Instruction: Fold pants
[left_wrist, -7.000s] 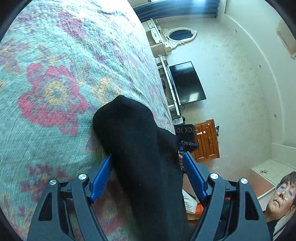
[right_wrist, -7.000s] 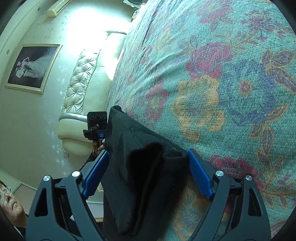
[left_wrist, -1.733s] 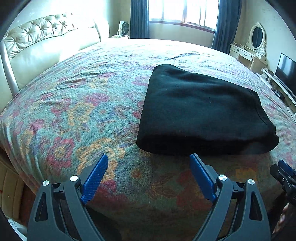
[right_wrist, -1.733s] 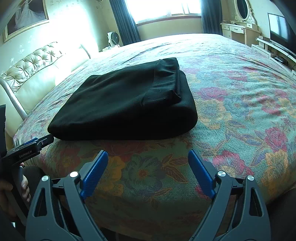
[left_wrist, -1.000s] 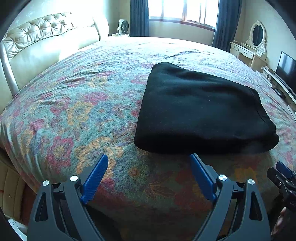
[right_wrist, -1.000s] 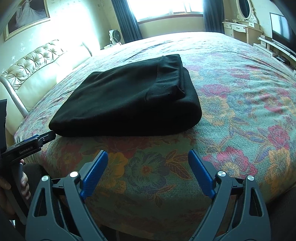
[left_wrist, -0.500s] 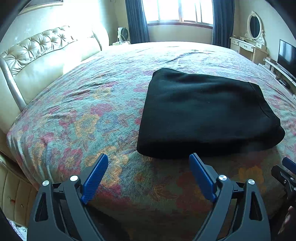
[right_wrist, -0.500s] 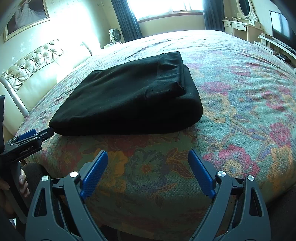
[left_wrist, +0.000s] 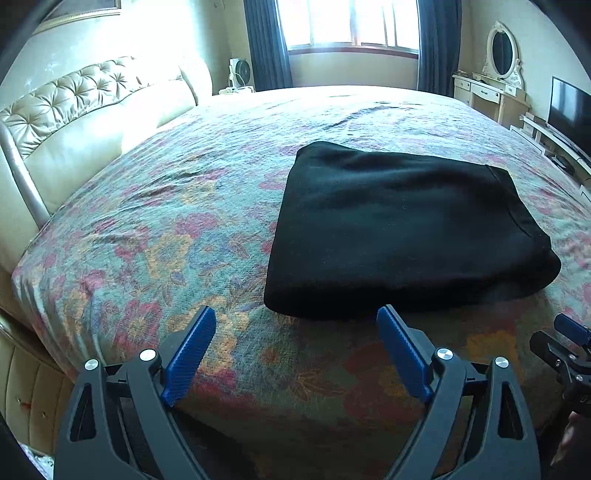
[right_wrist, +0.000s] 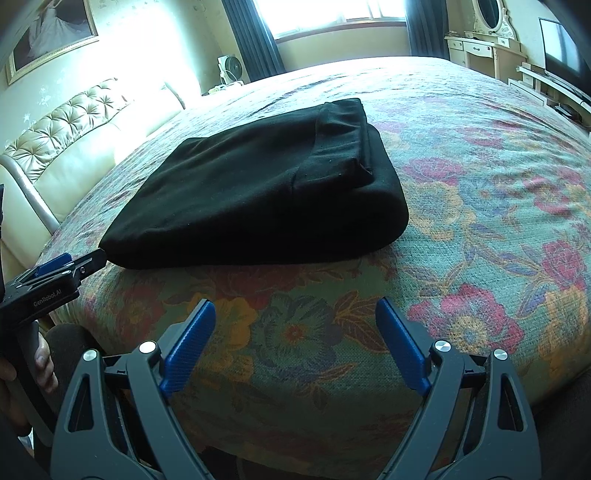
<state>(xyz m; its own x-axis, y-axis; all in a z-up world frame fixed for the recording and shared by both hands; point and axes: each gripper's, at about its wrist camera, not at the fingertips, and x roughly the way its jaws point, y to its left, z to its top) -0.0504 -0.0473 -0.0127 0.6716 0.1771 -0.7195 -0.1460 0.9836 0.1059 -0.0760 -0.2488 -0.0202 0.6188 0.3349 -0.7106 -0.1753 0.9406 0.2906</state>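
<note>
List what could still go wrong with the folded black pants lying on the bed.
1. The folded pants lie close to the near edge of the floral bedspread, which curves down there; a nudge might slide them off.
2. The top flap sits loose with a raised corner, so the fold may spring open.
3. The left gripper and right gripper are both open and near; moving forward could snag the stack.

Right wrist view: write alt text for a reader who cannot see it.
Black pants lie folded into a thick rectangle on a floral bedspread. The right tongs are open and empty in front of them; the left tongs reach in beside the pants' near-left corner.
</note>
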